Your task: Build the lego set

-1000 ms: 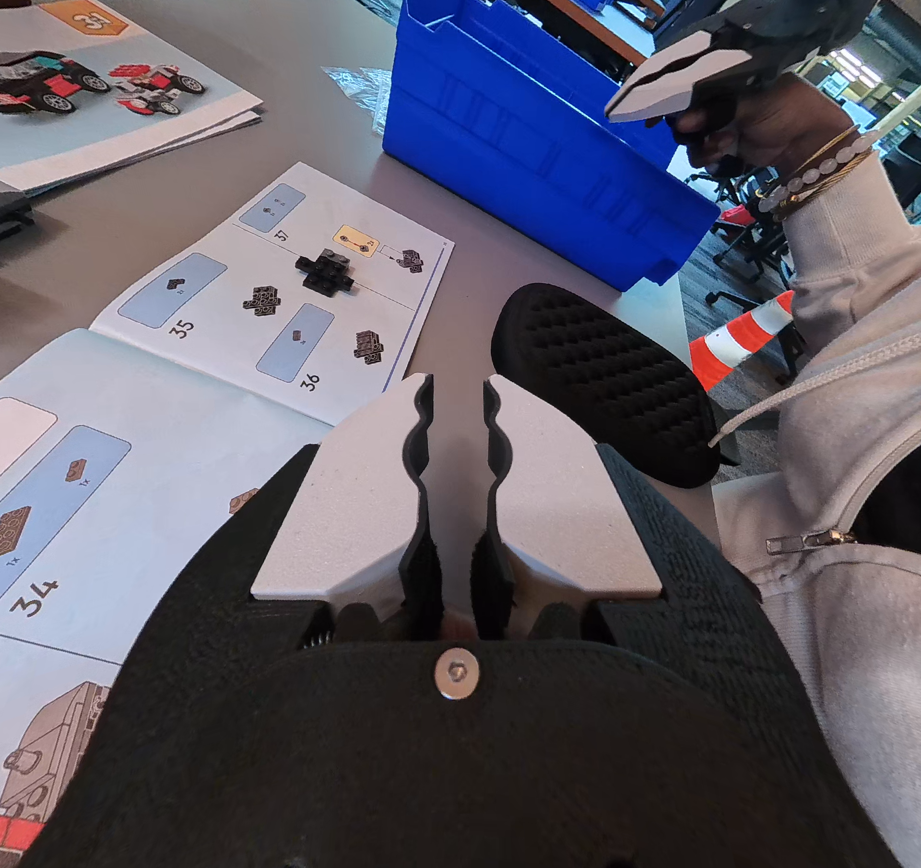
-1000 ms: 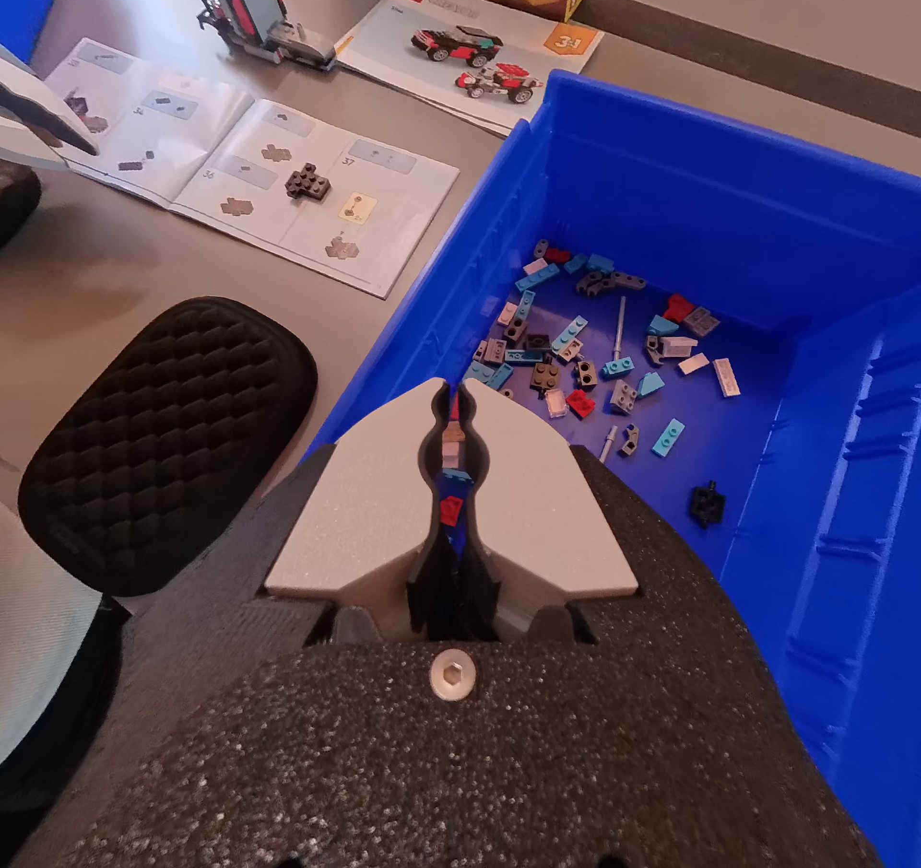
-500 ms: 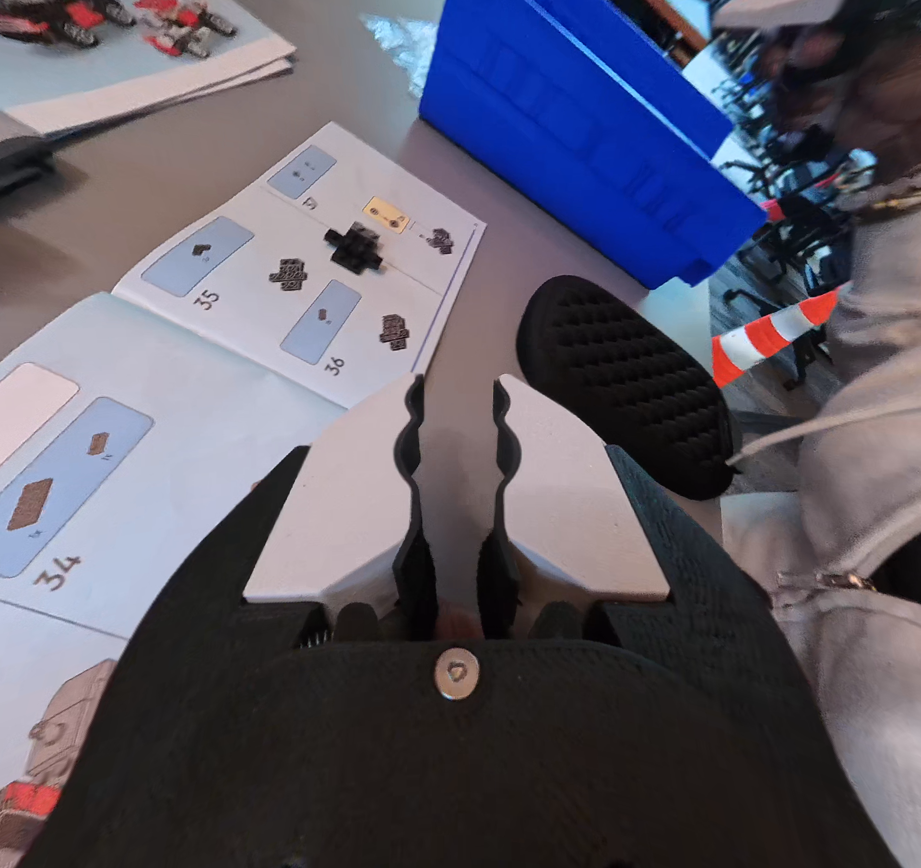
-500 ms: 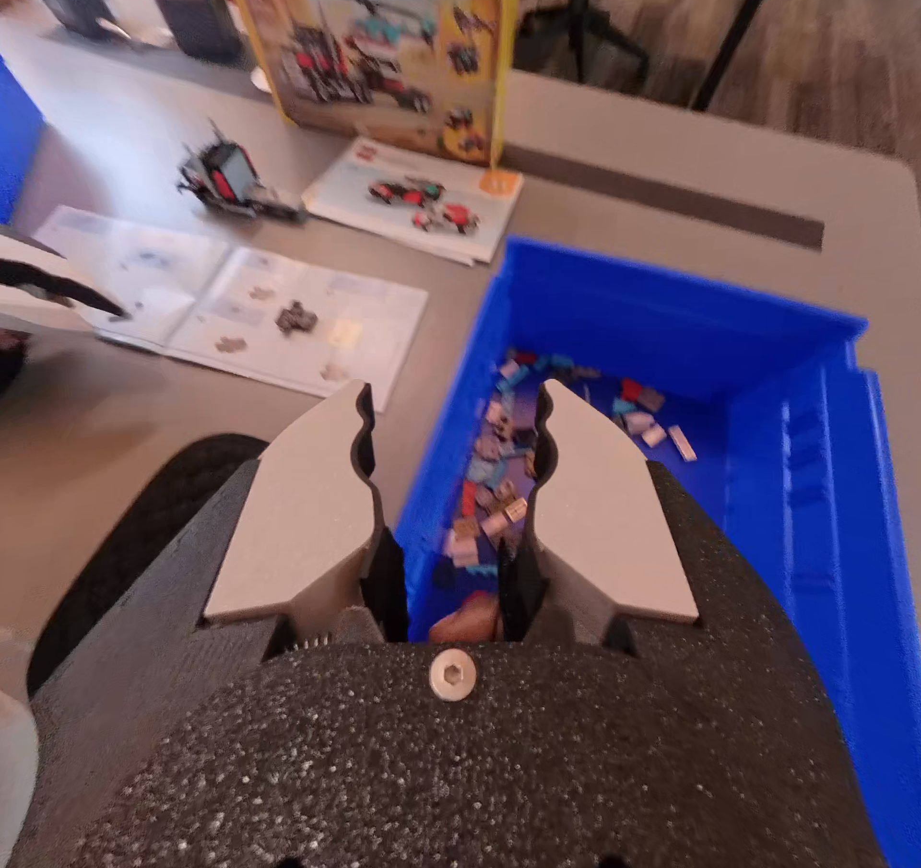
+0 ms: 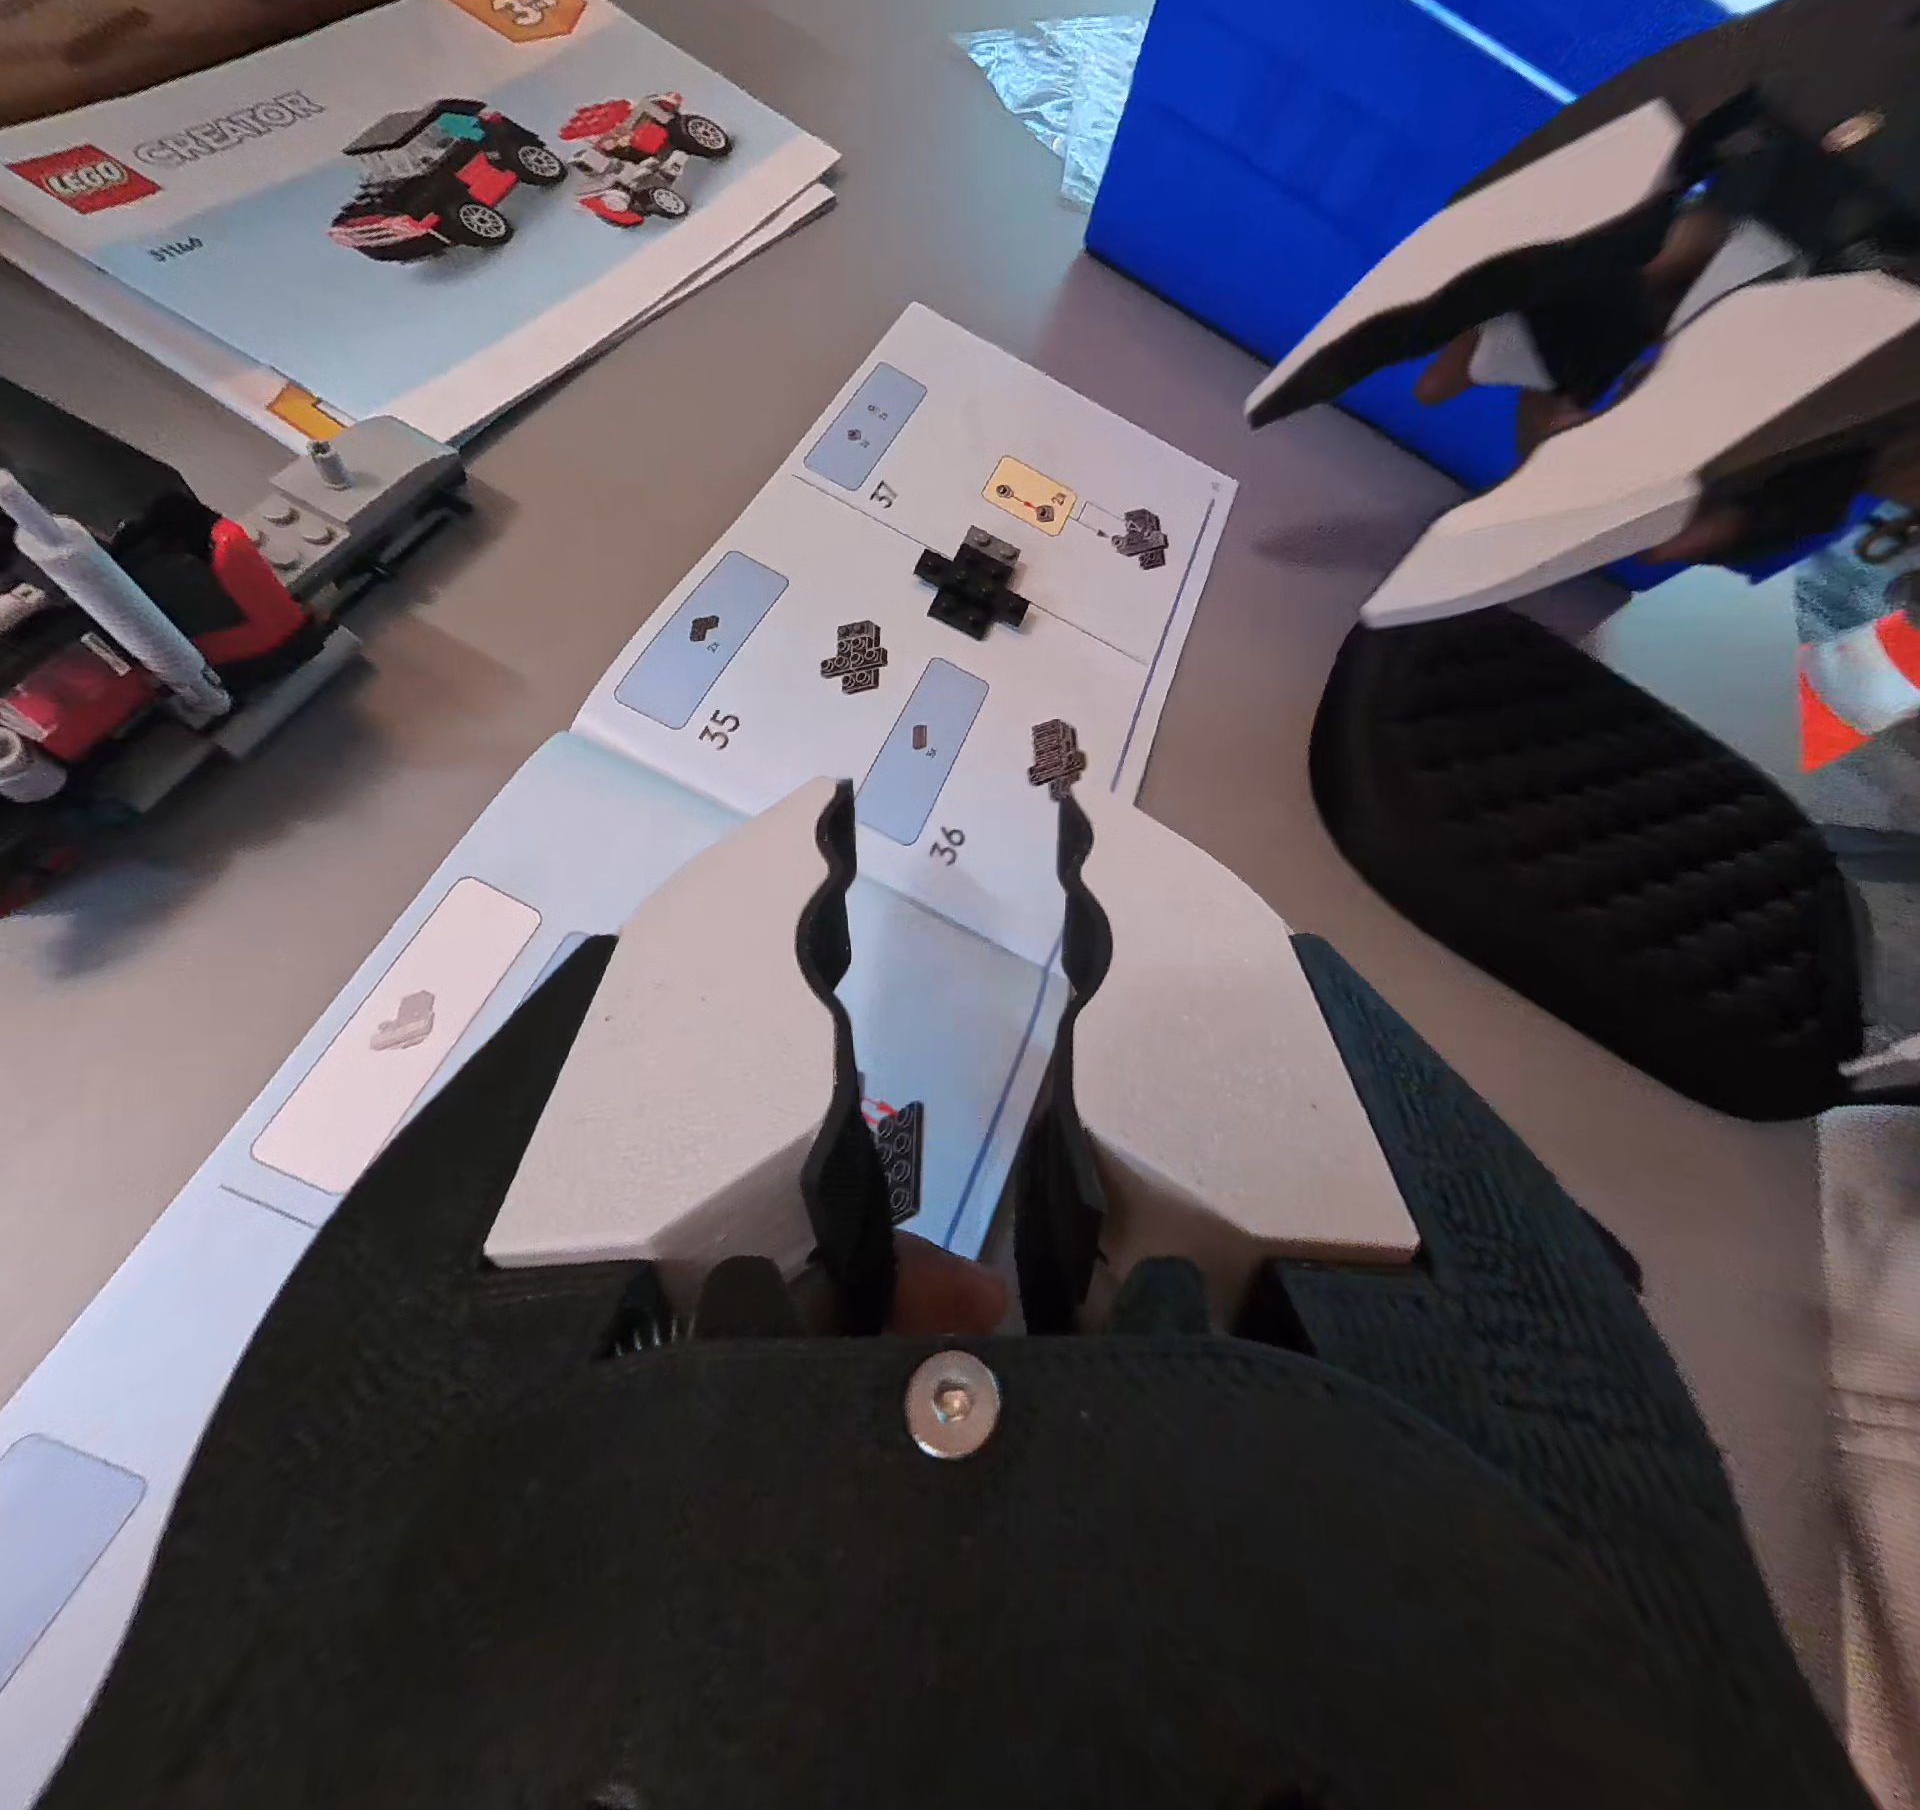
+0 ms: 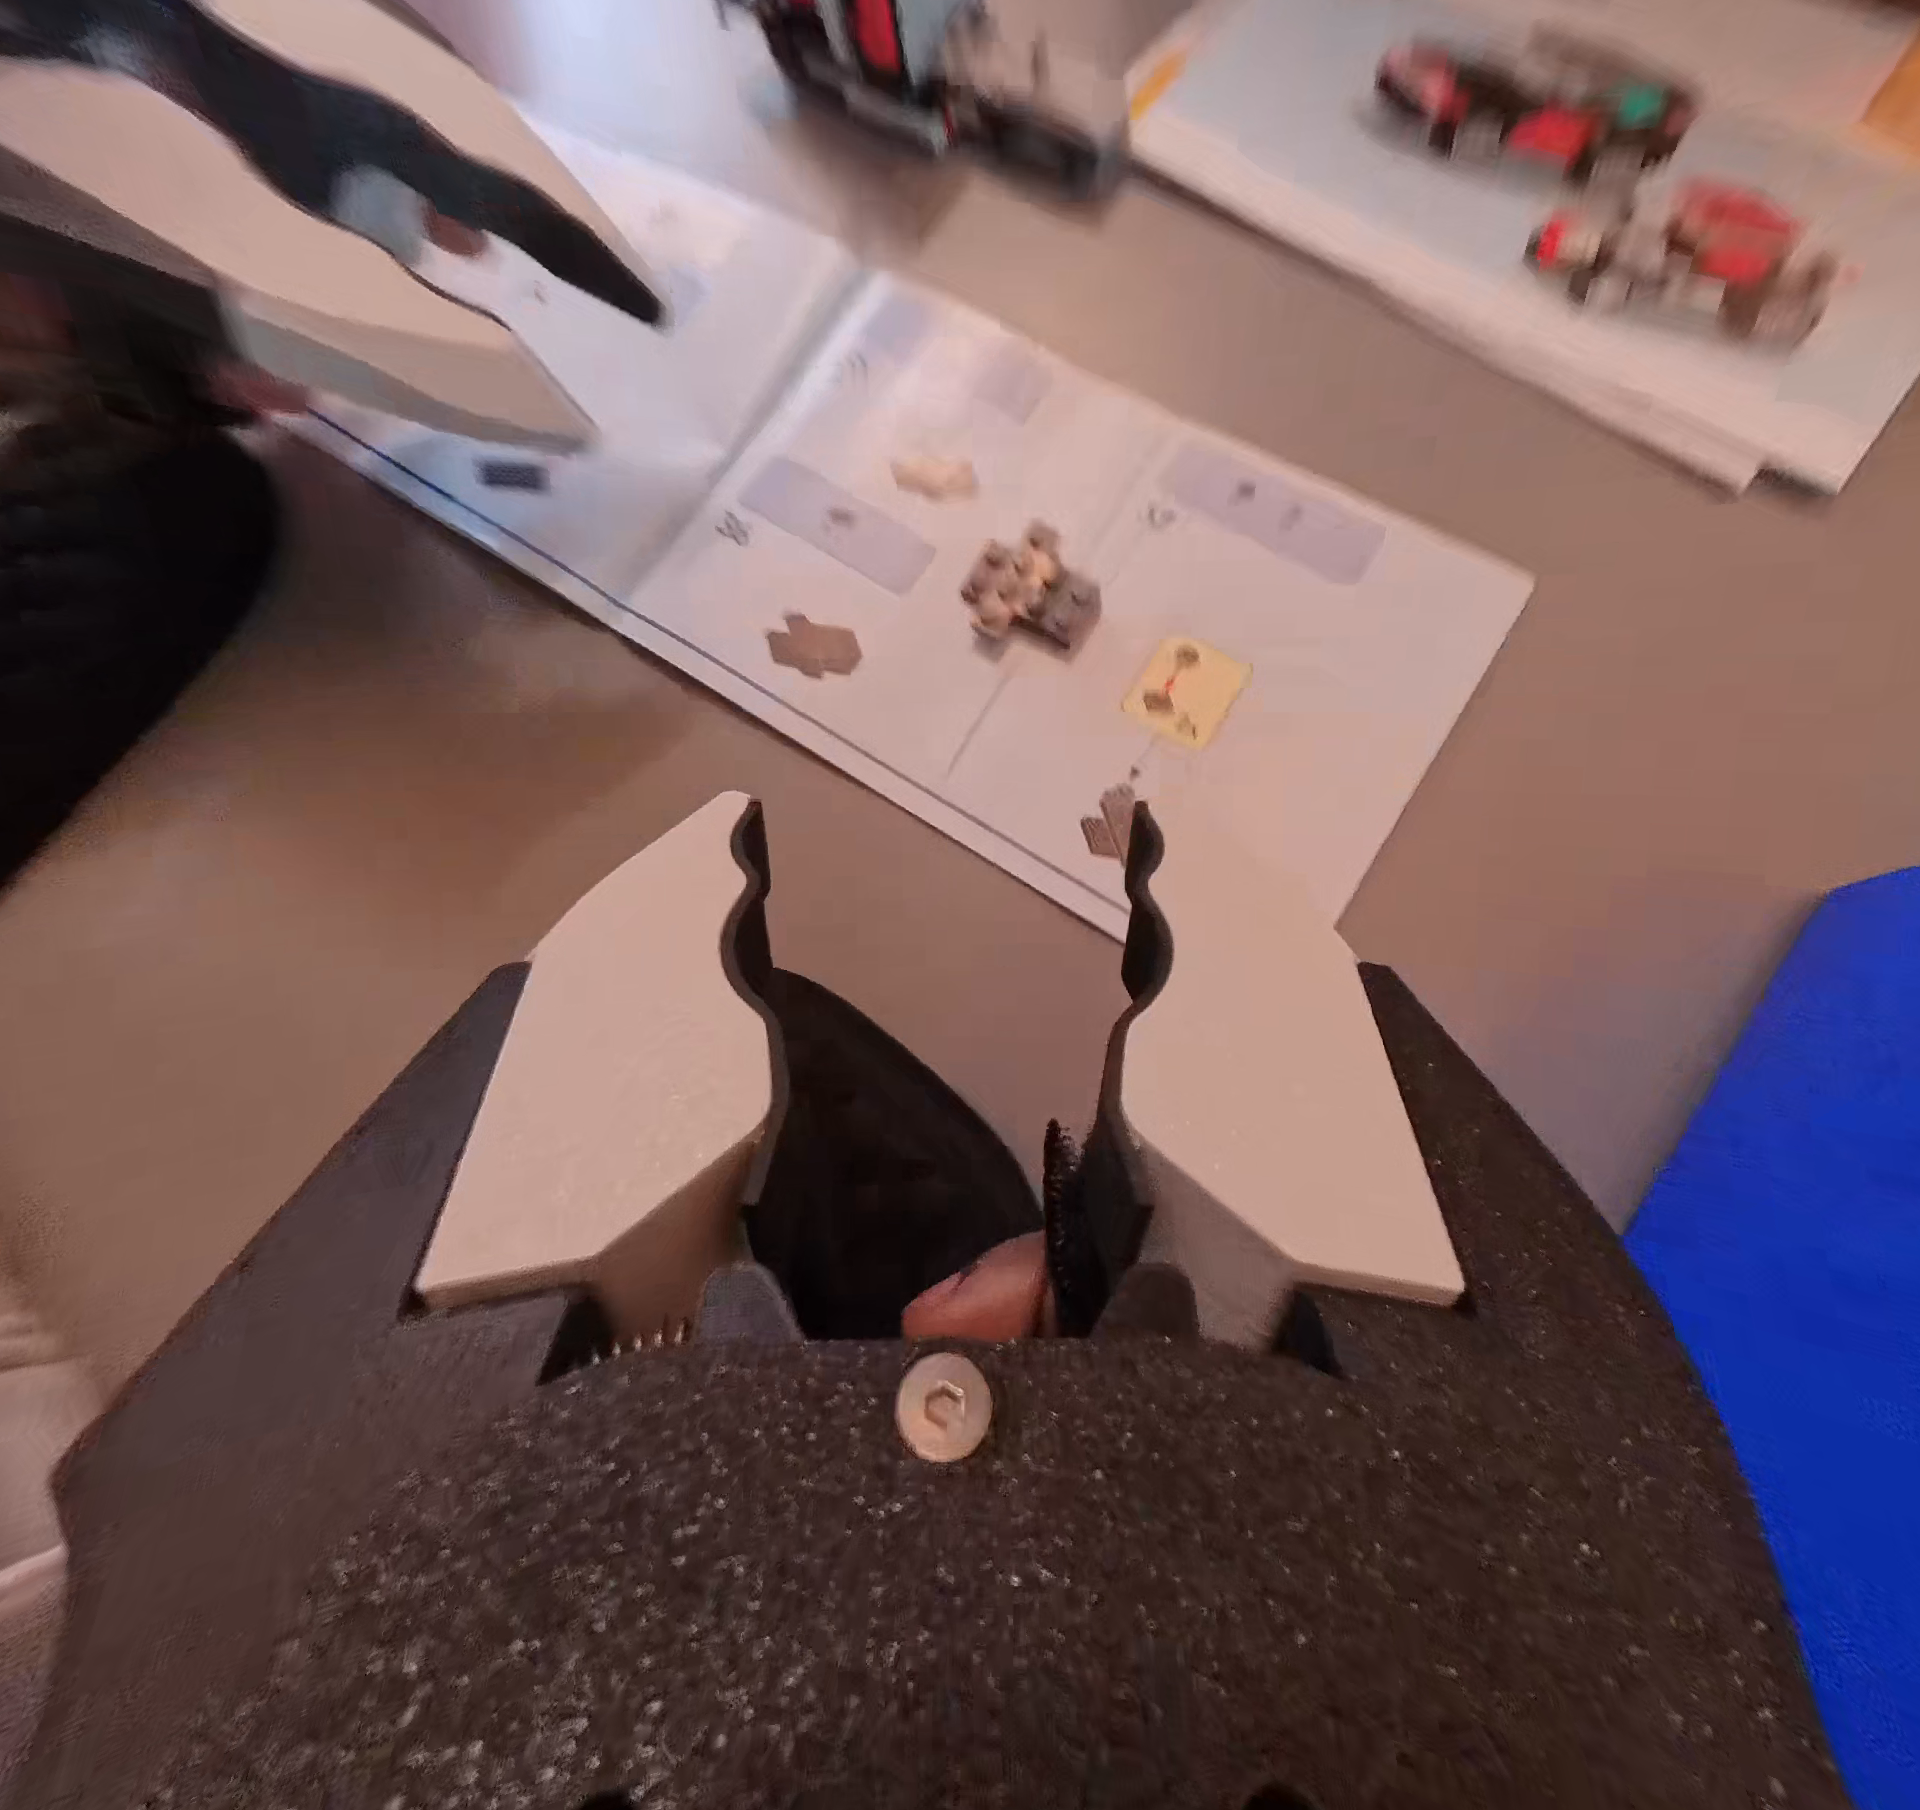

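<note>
Ahead of hand-held gripper: black assembly.

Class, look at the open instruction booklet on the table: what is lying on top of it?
A small black cross-shaped brick assembly sits on the open instruction booklet, on its far page. The left gripper, jaws open, covers part of the near page, so anything there is hidden.

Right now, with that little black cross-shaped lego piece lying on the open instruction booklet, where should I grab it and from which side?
Probably from straight above: the black cross-shaped assembly lies flat on the open booklet, so its edges sit too low for a side approach. Close the open right gripper across the narrower raised grey end.
</note>
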### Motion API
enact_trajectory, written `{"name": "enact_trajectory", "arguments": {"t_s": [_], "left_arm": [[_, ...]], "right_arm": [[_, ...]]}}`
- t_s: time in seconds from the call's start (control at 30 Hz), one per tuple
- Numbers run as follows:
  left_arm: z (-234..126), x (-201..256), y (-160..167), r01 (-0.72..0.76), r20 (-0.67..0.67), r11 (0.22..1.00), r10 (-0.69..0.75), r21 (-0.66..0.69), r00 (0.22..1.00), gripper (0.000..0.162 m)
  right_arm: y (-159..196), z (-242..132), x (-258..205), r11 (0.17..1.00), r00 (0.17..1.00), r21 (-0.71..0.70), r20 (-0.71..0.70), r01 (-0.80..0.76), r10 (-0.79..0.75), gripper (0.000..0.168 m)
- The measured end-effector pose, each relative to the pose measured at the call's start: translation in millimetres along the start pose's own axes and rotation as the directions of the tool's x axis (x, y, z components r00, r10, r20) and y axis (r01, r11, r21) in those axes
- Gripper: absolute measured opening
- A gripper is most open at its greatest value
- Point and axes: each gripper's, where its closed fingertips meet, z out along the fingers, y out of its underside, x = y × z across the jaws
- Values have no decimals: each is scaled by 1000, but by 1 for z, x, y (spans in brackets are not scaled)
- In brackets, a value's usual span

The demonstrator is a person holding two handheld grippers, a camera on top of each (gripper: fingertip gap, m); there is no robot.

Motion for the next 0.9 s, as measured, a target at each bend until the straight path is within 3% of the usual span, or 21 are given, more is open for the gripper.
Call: {"name": "enact_trajectory", "arguments": {"t_s": [0.1, 0.23, 0.33, 0.9], "left_arm": [[0, -11, 7, -23, 63, 999, 24, -25, 998, 38], [-2, -26, 8, -14, 122, 1000, 15, -13, 992, 38], [0, -28, 12, 10, 114, 1000, -7, -23, 993, 38], [8, -28, 28, 19, 85, 997, -12, -73, 996, 38]], "right_arm": [[16, 20, 23, 999, 993, -31, -111, -36, 33, 64], [9, 32, 35, 1000, 983, 17, -182, -17, 20, 57], [22, 41, 39, 997, 983, -71, -184, -18, 5, 59], [28, 35, 31, 998, 980, -50, -198, -36, 25, 56]]}}
